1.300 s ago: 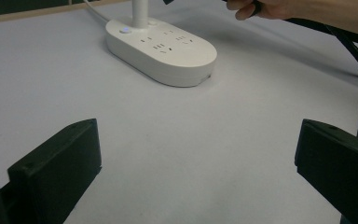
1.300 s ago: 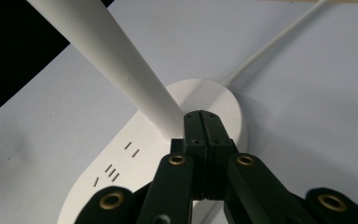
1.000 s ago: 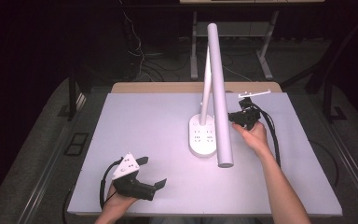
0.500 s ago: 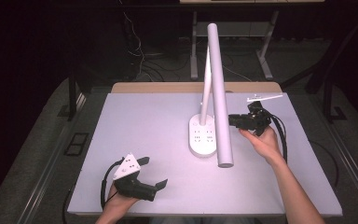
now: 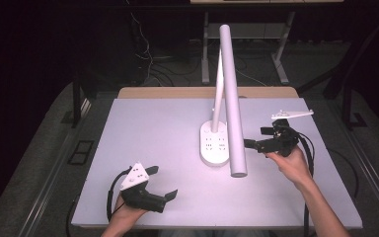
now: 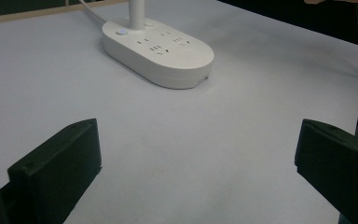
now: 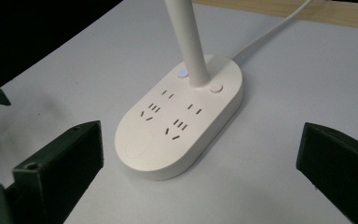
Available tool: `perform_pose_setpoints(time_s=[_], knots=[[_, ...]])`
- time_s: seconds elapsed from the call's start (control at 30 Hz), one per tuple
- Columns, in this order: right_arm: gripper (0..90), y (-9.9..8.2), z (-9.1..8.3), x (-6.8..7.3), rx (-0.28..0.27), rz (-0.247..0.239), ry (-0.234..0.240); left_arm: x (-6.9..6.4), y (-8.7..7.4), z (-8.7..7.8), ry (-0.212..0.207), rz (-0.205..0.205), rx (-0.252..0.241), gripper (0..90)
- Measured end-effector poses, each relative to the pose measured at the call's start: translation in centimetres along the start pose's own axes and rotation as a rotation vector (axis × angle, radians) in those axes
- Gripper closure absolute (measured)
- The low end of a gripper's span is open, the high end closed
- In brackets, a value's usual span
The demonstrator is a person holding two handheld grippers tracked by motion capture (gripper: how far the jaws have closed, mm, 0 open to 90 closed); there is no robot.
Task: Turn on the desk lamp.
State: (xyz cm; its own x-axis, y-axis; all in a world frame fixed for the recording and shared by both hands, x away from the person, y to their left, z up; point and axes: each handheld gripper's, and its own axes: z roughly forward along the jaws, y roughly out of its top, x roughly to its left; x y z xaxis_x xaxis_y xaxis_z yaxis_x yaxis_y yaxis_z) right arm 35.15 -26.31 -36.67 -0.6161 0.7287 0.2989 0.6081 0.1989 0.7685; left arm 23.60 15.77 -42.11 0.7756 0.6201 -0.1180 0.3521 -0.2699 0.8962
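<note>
A white desk lamp stands mid-table on an oval base [image 5: 213, 148] with socket holes. Its long tube head [image 5: 233, 98] slopes toward me over the base. My right gripper [image 5: 255, 137] is just right of the base and points at it; its jaws have just been opening and stand open with nothing between them. In the right gripper view the base [image 7: 177, 121] lies ahead, a small blue light [image 7: 182, 73] beside the stem. My left gripper [image 5: 165, 181] rests open near the front left edge, well away from the base [image 6: 161, 51].
The white table top [image 5: 143, 128] ends in a wooden strip at the back. The lamp's white cable [image 7: 279, 25] runs off the far edge. Dark floor, cables and metal legs [image 5: 281, 64] lie beyond the table.
The right gripper has drawn back to the right, away from the lamp base, and its jaws have gone from shut to wide apart. The left gripper has stayed put.
</note>
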Motion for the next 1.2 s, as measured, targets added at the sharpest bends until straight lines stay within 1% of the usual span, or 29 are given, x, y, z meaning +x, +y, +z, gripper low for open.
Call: perform_pose_setpoints(time_s=[0.17, 0.2, 0.27, 0.3, 0.37, 0.43, 0.47, 0.6, 0.63, 0.7, 0.9, 1.03, 1.1, 1.2], knots=[[0.2, -1.2, -0.9, 0.6, -0.014, 0.009, 0.015, 0.0, 0.0, 0.0, 0.002, 0.001, -0.001, 0.0], [0.2, -1.8, -1.2, 0.8, -0.017, 0.007, 0.02, 0.0, 0.0, 0.0, 0.002, 0.0, -0.002, 0.0], [0.2, -2.1, -1.3, 0.9, -0.016, 0.003, 0.021, 0.0, 0.0, -0.1, 0.001, 0.003, 0.002, 0.0], [0.2, -2.6, -1.6, 1.2, -0.015, 0.004, 0.025, 0.0, 0.0, -0.1, 0.002, 0.004, 0.002, 0.0], [0.2, -2.9, -1.7, 1.3, -0.019, 0.004, 0.026, 0.0, 0.0, 0.0, 0.002, 0.001, 0.001, 0.0], [0.3, -3.8, -2.2, 1.7, -0.029, -0.001, 0.03, 0.0, 0.0, -0.1, 0.003, 0.002, 0.001, 0.0], [0.3, -3.8, -2.2, 1.7, -0.029, -0.001, 0.03, 0.0, 0.0, -0.1, 0.002, 0.002, 0.002, 0.0], [0.3, -5.2, -2.6, 2.0, -0.03, -0.002, 0.027, 0.0, 0.0, -0.1, 0.002, 0.0, 0.002, 0.0], [0.3, -5.5, -2.8, 2.2, -0.027, 0.002, 0.024, 0.0, 0.0, -0.1, 0.0, 0.0, 0.001, 0.0], [0.3, -6.0, -3.0, 2.3, -0.014, -0.007, 0.016, 0.0, 0.0, -0.1, -0.001, -0.001, 0.002, 0.0], [0.3, -7.7, -3.9, 2.8, -0.025, -0.009, 0.005, 0.1, 0.0, -0.1, 0.001, -0.002, 0.002, 0.0], [0.3, -8.8, -4.3, 3.0, -0.031, 0.0, -0.002, 0.1, 0.0, -0.1, 0.003, -0.004, 0.002, 0.0], [0.3, -9.3, -4.5, 3.1, -0.023, 0.005, 0.001, 0.1, 0.0, -0.1, 0.003, -0.003, 0.003, 0.0], [0.3, -10.0, -4.7, 3.2, -0.026, 0.015, -0.004, 0.1, 0.0, 0.0, 0.002, -0.004, 0.004, 0.0]])
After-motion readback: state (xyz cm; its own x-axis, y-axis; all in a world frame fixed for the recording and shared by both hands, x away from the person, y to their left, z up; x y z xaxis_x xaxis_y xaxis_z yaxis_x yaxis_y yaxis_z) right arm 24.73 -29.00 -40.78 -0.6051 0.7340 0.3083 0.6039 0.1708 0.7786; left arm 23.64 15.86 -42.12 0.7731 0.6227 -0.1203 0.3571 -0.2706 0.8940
